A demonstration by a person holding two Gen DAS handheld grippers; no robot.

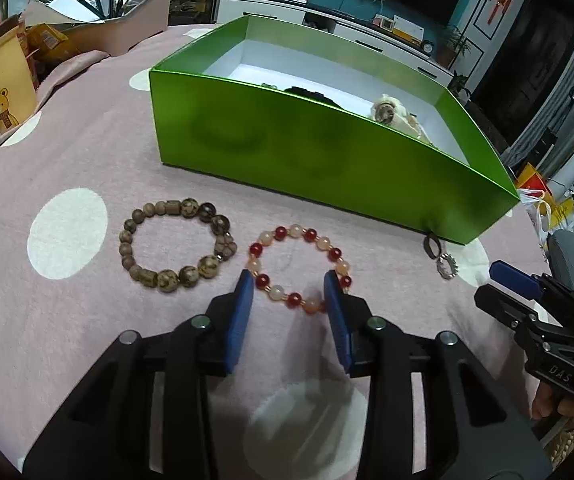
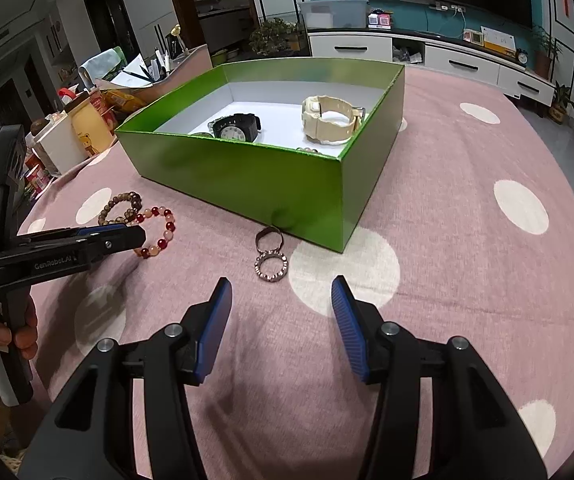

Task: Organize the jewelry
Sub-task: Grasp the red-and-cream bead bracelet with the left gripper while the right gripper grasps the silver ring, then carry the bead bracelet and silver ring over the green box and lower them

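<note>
The left gripper [image 1: 289, 286], spread, straddled the red bracelet [image 1: 299, 266] at six o'clock, ready to pinch it, while the right gripper [image 2: 283, 292] waited spread and empty.

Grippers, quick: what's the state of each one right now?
Left gripper: open, jaws straddling the near side of the red and peach bead bracelet, not clamped.
Right gripper: open, empty, short of the two rings.

Two bracelets [image 1: 223, 256] and two rings [image 2: 271, 254] before the box [image 2: 247, 184], watches [image 2: 283, 122] inside
</note>
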